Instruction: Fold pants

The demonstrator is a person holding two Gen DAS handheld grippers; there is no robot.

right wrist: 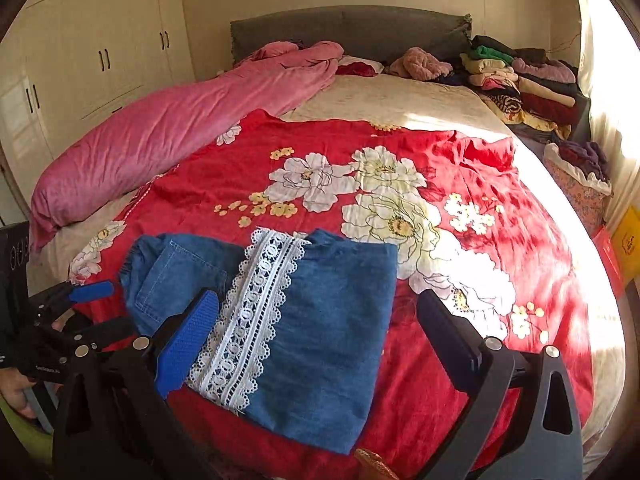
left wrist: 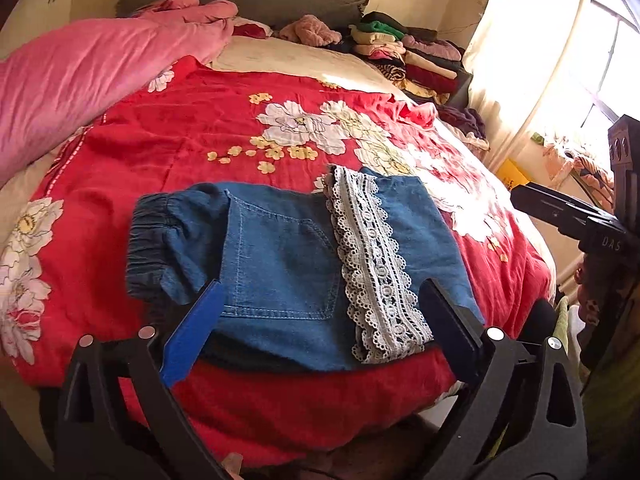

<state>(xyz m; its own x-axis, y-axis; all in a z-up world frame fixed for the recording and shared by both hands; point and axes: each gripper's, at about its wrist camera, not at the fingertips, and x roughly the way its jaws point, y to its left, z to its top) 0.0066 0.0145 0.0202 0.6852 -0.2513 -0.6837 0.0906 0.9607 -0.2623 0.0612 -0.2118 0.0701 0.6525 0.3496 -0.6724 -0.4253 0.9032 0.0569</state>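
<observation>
The folded denim pants (left wrist: 280, 264) lie on the red floral bedspread (left wrist: 192, 148) near the near edge of the bed, a compact blue bundle with the elastic waistband (left wrist: 146, 240) bunched at its left end. A back pocket (left wrist: 280, 268) faces up in the middle, and a strip of white lace trim (left wrist: 372, 264) runs from far to near across the bundle, right of the pocket.

The left claw (left wrist: 320, 316) hangs over the near side of the pants with its jaws spread wide, blue pad on the left and black finger on the right, gripping nothing. The right claw (right wrist: 316, 332) sits over the right part of the bundle, likewise spread wide and empty.

A rolled pink quilt (right wrist: 180, 132) lies along the left of the bed, and stacked folded clothes (right wrist: 516, 80) fill the far right corner by the grey headboard (right wrist: 352, 28).
</observation>
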